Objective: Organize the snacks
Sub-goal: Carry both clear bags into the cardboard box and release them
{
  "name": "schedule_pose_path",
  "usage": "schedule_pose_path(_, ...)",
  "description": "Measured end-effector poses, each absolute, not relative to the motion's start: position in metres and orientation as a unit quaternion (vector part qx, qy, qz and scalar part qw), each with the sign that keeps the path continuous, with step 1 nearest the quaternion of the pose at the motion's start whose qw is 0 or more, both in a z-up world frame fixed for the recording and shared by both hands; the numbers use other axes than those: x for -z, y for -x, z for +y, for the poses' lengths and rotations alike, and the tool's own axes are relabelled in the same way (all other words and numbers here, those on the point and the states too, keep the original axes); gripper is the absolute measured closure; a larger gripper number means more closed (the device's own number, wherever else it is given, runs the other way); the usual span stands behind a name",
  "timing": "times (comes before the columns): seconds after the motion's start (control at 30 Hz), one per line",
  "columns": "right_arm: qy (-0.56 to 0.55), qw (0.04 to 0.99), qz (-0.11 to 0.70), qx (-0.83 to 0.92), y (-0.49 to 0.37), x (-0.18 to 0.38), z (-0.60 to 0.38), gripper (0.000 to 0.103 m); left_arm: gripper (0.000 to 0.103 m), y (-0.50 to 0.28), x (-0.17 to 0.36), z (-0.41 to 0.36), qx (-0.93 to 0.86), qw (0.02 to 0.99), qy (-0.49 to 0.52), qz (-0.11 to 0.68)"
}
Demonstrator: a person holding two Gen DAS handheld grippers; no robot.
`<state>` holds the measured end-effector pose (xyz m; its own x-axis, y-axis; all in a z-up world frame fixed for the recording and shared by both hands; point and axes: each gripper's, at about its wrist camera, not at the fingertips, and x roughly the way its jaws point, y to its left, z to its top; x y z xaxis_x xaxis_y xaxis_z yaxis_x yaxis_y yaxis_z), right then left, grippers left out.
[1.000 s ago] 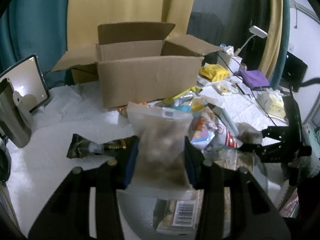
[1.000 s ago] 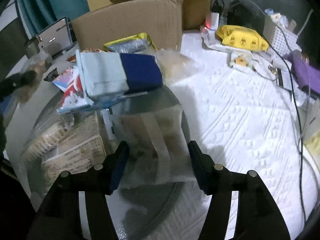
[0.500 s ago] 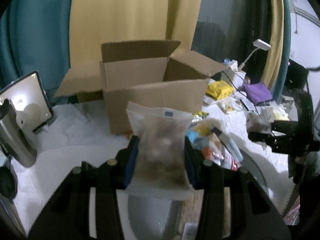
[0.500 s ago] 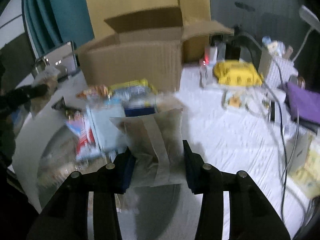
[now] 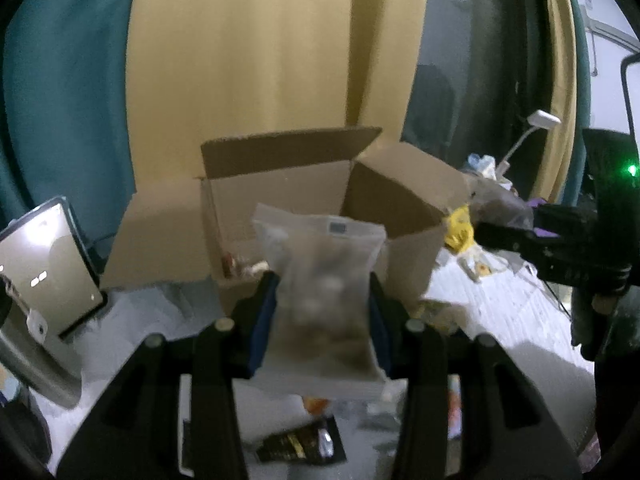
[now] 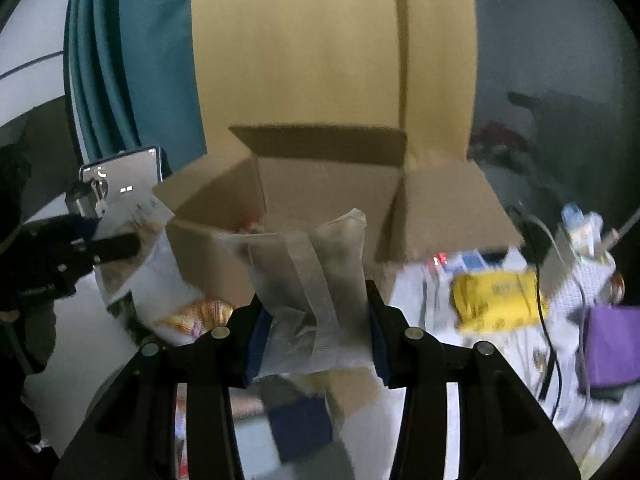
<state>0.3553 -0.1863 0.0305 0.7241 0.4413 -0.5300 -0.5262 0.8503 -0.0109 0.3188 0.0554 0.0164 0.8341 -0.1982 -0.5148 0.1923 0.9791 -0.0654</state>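
Two frosted pouches (image 5: 324,304) (image 6: 308,296) sit clamped between jaws; box (image 5: 304,216) beyond.

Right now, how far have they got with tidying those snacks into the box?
Partway. Done: the open cardboard box already holds a few items at its bottom. In hand: the left gripper is shut on a frosted snack bag, and the right gripper is shut on a clear snack bag, both raised in front of the box. Left: dropping these in, then a dark packet and other wrappers below.
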Motion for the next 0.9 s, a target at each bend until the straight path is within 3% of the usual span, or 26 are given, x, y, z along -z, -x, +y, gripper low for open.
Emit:
schedule_pose_path(0.73,0.087,0.925,0.261,-0.263,-0.465,-0.034,-0.114,0.057,0.058,-0.441,-0.005,0.086,0.076,0.952,0.041,0.295)
schedule_pose_path(0.8,0.077,0.928,0.257,-0.257,-0.472,-0.036,-0.112,0.055,0.055,-0.446,-0.003,0.088,0.077,0.949,0.049,0.301)
schedule_pose_path(0.83,0.074,0.93,0.257,-0.253,-0.476,-0.037,-0.111,0.049,0.052,-0.446,-0.004,0.09,0.075,0.95,0.055,0.298)
schedule_pose_path(0.87,0.073,0.931,0.255,-0.25,-0.478,-0.038,-0.11,0.044,0.037,-0.445,-0.005,0.091,0.071,0.951,0.058,0.296)
schedule_pose_path(0.9,0.073,0.932,0.253,-0.249,-0.479,-0.039,-0.111,0.031,0.028,-0.443,-0.006,0.091,0.07,0.951,0.062,0.293)
